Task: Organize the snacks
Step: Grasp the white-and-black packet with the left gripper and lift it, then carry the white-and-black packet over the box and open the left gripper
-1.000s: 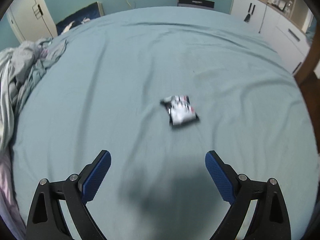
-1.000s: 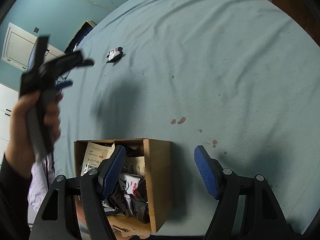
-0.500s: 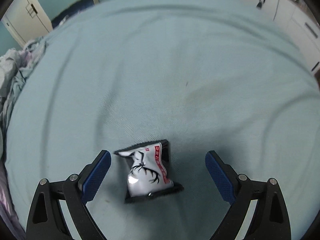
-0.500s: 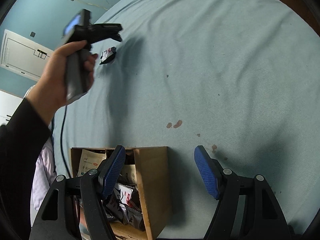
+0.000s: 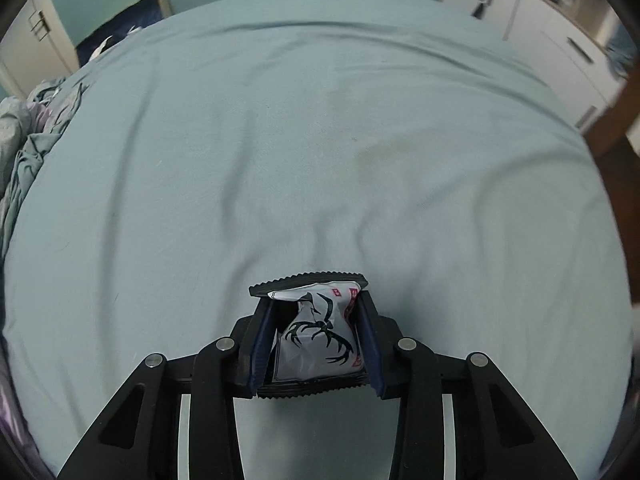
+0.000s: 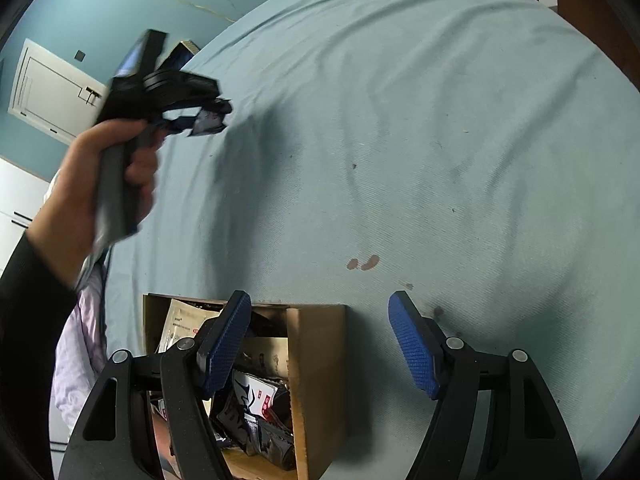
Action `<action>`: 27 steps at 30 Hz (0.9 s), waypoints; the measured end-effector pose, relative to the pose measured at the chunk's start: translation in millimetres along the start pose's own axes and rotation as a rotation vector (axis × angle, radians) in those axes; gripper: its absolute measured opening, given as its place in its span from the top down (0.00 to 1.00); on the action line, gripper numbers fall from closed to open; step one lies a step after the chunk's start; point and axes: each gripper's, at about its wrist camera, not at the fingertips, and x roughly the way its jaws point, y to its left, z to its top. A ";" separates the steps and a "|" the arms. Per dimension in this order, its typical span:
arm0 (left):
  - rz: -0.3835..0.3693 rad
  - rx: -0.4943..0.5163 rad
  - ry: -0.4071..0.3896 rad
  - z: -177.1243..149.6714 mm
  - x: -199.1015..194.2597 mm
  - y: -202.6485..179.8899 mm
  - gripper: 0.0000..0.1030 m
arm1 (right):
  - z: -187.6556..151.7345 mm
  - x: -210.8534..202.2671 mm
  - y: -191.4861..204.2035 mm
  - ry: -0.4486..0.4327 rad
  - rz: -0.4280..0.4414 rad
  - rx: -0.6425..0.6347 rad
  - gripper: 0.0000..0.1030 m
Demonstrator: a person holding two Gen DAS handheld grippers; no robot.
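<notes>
My left gripper (image 5: pixel 316 312) is shut on a white snack packet (image 5: pixel 318 340) with black antler print and black crimped ends, held over the teal bed sheet. In the right wrist view the same left gripper (image 6: pixel 208 120) holds the packet (image 6: pixel 206 122) in the air at upper left, in a hand. My right gripper (image 6: pixel 320 340) is open and empty, above the right wall of a cardboard box (image 6: pixel 316 360) that holds several snack packets (image 6: pixel 248 404).
The teal sheet (image 5: pixel 320 140) covers the whole bed, with brown stains (image 6: pixel 364 263) near the box. Crumpled bedding (image 5: pixel 24 144) lies at the left edge. White cabinets (image 5: pixel 560 52) stand at the far right and a white door (image 6: pixel 48 88) at far left.
My left gripper closed on the snack packet, which lay between its open fingers half a second ago, and lifted it off the sheet. The right gripper stayed open over the box.
</notes>
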 end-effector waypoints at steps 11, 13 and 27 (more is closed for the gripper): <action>-0.071 0.116 -0.116 -112.7 -135.6 28.0 0.63 | -15.6 -7.4 20.7 -0.019 -0.065 -0.069 0.31; -0.077 0.141 -0.147 -133.6 -151.5 29.2 0.63 | -18.4 -8.4 25.9 -0.023 -0.081 -0.088 0.31; -0.084 0.274 -0.359 -259.8 -176.1 -7.6 0.55 | -47.9 -20.5 49.2 -0.103 -0.261 -0.141 0.31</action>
